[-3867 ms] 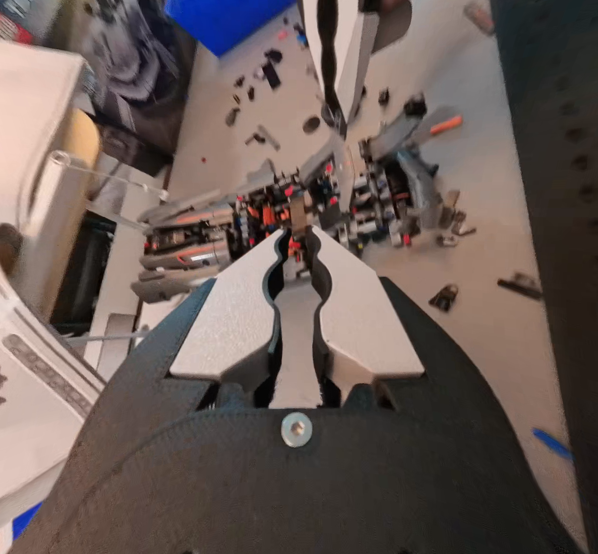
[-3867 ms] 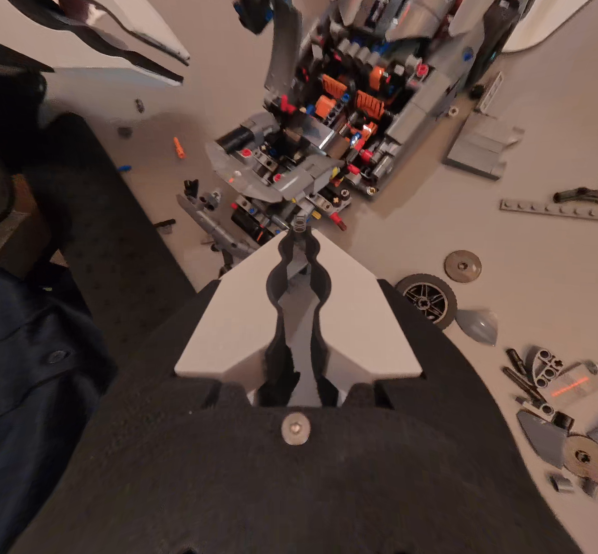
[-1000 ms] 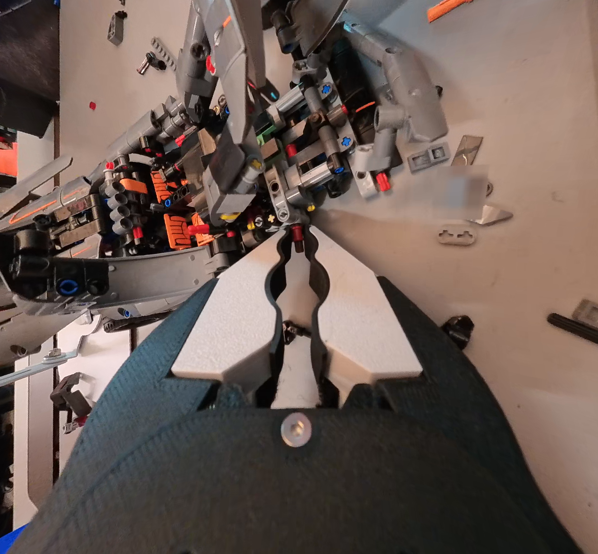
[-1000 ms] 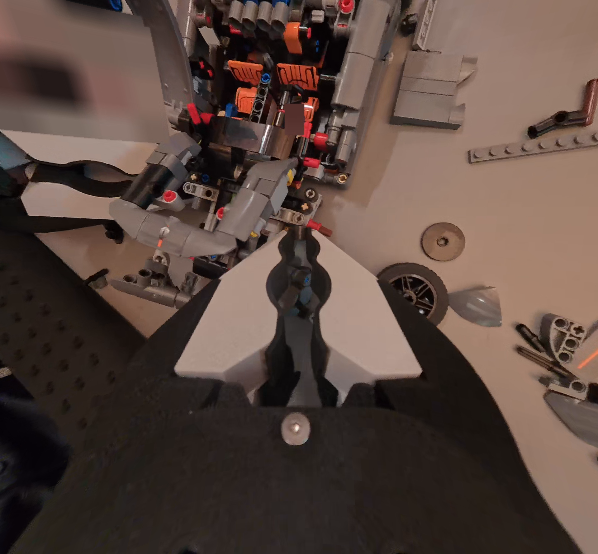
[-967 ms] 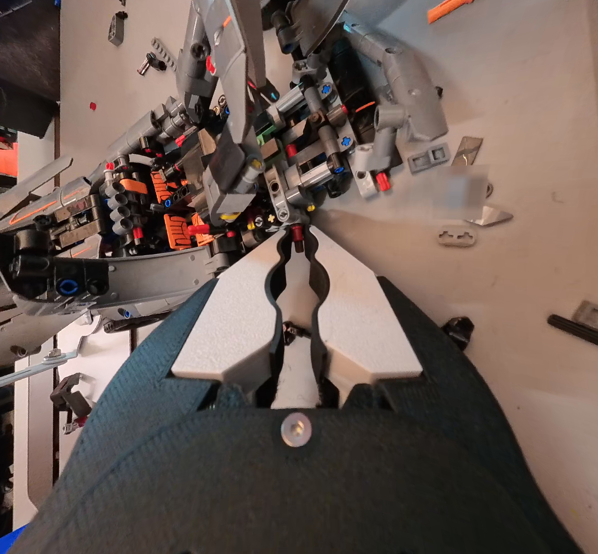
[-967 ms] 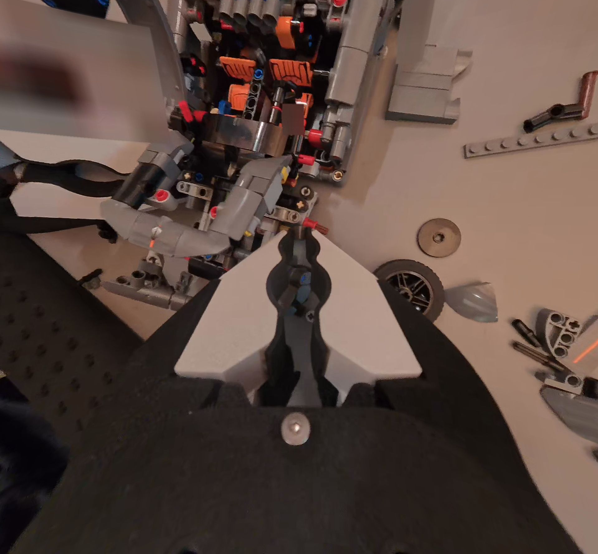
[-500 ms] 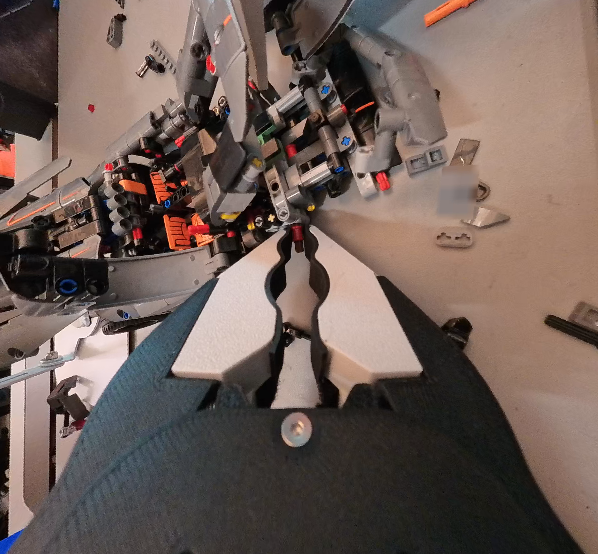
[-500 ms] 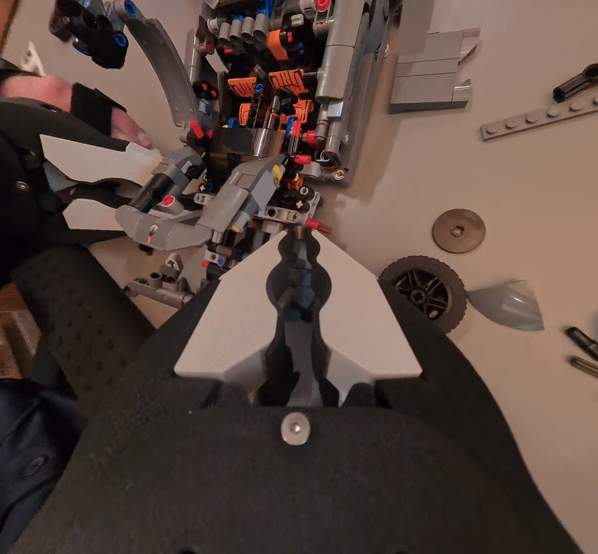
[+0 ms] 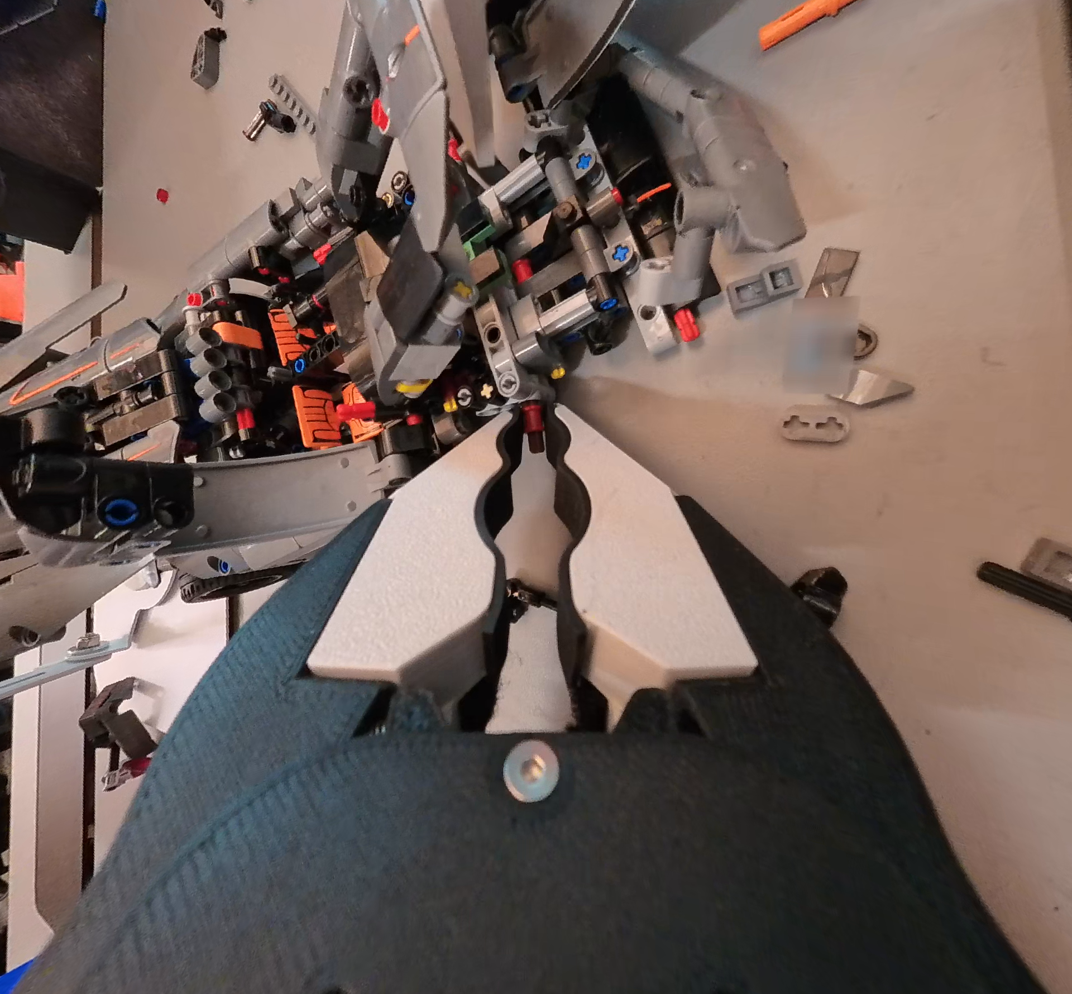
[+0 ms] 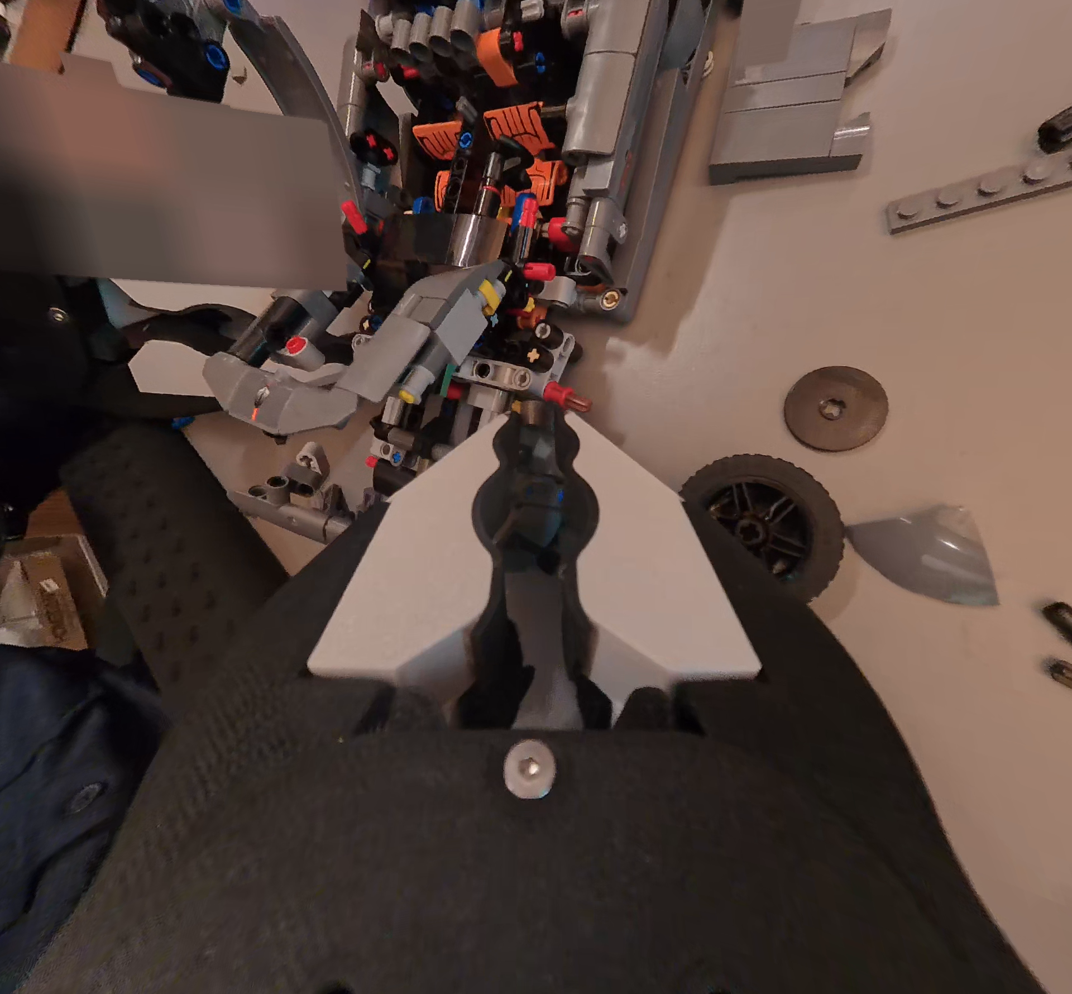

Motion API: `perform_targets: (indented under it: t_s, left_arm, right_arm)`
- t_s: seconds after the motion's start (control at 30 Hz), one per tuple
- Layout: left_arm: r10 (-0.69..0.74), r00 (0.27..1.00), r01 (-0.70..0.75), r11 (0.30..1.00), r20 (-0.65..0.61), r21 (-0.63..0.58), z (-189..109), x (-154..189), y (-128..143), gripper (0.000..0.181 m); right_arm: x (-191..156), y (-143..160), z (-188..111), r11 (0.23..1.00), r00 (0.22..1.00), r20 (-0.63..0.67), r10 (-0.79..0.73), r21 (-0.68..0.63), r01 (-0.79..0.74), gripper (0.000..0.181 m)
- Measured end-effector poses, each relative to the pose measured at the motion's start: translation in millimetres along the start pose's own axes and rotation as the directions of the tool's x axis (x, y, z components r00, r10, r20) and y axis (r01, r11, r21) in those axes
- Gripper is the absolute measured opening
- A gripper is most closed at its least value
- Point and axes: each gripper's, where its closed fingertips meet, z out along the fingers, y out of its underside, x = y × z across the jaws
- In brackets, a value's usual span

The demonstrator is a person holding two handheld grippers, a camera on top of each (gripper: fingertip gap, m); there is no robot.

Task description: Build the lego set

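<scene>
A large grey Lego Technic model (image 9: 406,328) with orange seats lies on the pale table and also shows in the right wrist view (image 10: 609,113). My left gripper (image 9: 532,429) is shut on a red pin (image 9: 532,422) that sticks out of the model's near edge. My right gripper (image 10: 536,415) is shut on a dark grey piece (image 10: 536,479) that runs back between its fingers. The piece's front end touches the model beside another red pin (image 10: 565,399). The left gripper's white finger (image 10: 168,368) shows at the model's left side. The right gripper's white finger (image 9: 458,38) shows above the model.
A black wheel (image 10: 760,525), a dark disc (image 10: 835,409), a grey curved panel (image 10: 922,560), a studded grey plate (image 10: 980,194) and a grey panel block (image 10: 795,113) lie right of the model. An orange pin (image 9: 815,3), small grey parts (image 9: 815,425) and a black axle (image 9: 1027,589) lie nearby. Tip to tip, the grippers are about 9 cm apart.
About four seconds ago both grippers were farther from the model. Over the last second the left gripper stays on the red pin. The right gripper has shifted slightly at the model's edge.
</scene>
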Motion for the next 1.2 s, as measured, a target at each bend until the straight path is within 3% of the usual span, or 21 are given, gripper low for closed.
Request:
perform_targets:
  t_s: [0.43, 1.0, 1.2]
  left_arm:
    - [-0.001, 1.0, 0.001, 1.0, -0.005, 0.003, -0.3, 0.0, 0.2, 0.004]
    - [-0.001, 1.0, 0.001, 1.0, -0.002, 0.002, -0.3, 0.2, 0.2, 0.005]
    - [-0.007, 1.0, 0.007, 1.0, 0.0, -0.002, -0.4, -0.7, 1.2, 0.004]
  right_arm:
    - [1.1, 4.9, 5.5, 0.994, 0.998, 0.005, -0.064, -0.091, 0.064, 0.005]
    - [3.9, 0.2, 6.4, 0.999, 0.999, -0.037, -0.006, -0.034, 0.005, 0.005]
    - [2.4, -1.1, 7.9, 0.999, 0.999, 0.005, 0.045, -0.02, -0.044, 0.005]
